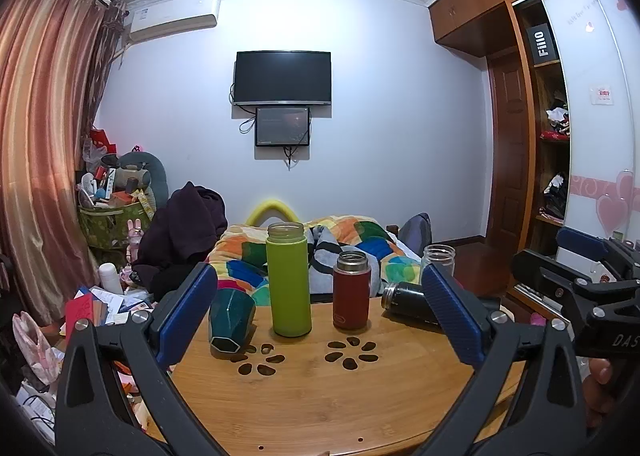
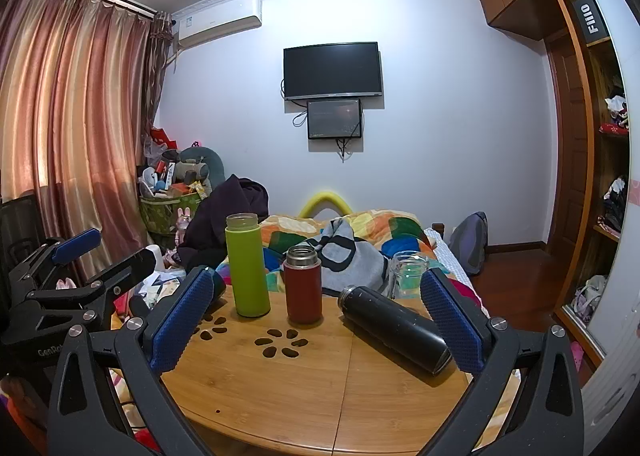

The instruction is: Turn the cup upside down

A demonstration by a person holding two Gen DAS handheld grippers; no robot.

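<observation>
A dark green faceted cup (image 1: 230, 322) lies tilted on the round wooden table (image 1: 320, 400) at its left, mouth toward me. A lime bottle (image 1: 289, 280), a red flask (image 1: 352, 292) and a clear glass jar (image 1: 439, 258) stand upright. A black flask (image 2: 394, 326) lies on its side at the right. My left gripper (image 1: 320, 314) is open and empty, its left pad beside the green cup. My right gripper (image 2: 320, 316) is open and empty, its right pad beside the black flask. The green cup is mostly hidden behind my left pad in the right wrist view.
A bed with a colourful quilt (image 1: 352, 240) lies behind the table. Clutter and a basket (image 1: 112, 224) stand at the left by the curtain. A wardrobe (image 1: 552, 116) is at the right. The table has flower-shaped cutouts (image 1: 348, 352).
</observation>
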